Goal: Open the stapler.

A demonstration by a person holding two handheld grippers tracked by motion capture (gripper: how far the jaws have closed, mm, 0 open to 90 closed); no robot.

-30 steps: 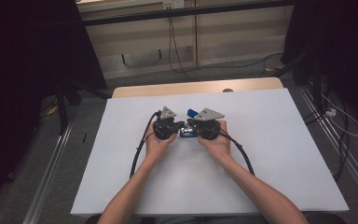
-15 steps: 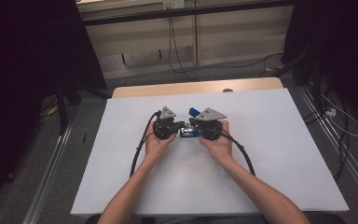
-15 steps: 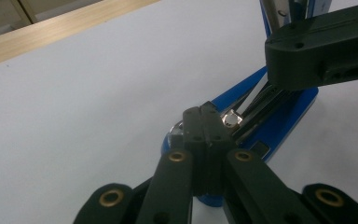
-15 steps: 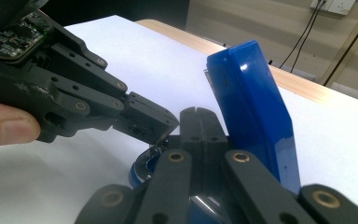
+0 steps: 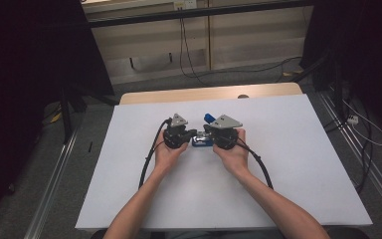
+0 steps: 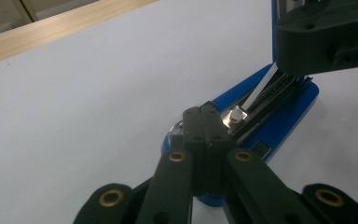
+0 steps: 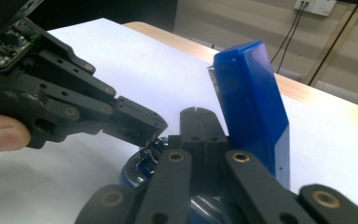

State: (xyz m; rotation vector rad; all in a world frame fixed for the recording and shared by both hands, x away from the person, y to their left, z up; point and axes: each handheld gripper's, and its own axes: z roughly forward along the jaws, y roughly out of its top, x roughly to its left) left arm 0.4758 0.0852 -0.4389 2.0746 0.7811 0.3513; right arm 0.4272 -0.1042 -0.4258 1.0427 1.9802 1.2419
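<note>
While pressed together at the tips, left gripper point(image 5: 191, 134) rests its shut jaws on the near end of the blue stapler point(image 5: 202, 141), down on the metal tray inside; whether anything thin sits pinched between the pads cannot be told. Lies in the middle of the white sheet point(image 5: 288, 164) covering the table, that stapler, base flat, lid point(image 7: 251, 102) swung up and standing nearly upright. Seen along the left gripper point(image 6: 204, 122), tips meeting over the silver channel point(image 6: 261, 100), close beside a small white nub. Further right, right gripper point(image 5: 208, 133) likewise closed, jaws flat against each other, tips point(image 7: 196, 126) set low by the stapler's base just in front of the raised lid, touching or nearly so. Both grippers meeting from opposite sides, stapler held between them, hands steady.

Judged from this: opening done, lid already lifted and channel laid bare. Left to do, probably: whatever work on the tray is meant, loading or clearing, then swinging the lid back down and pressing shut. No loose strip of staples visible on the sheet, so loading not certain.
</note>
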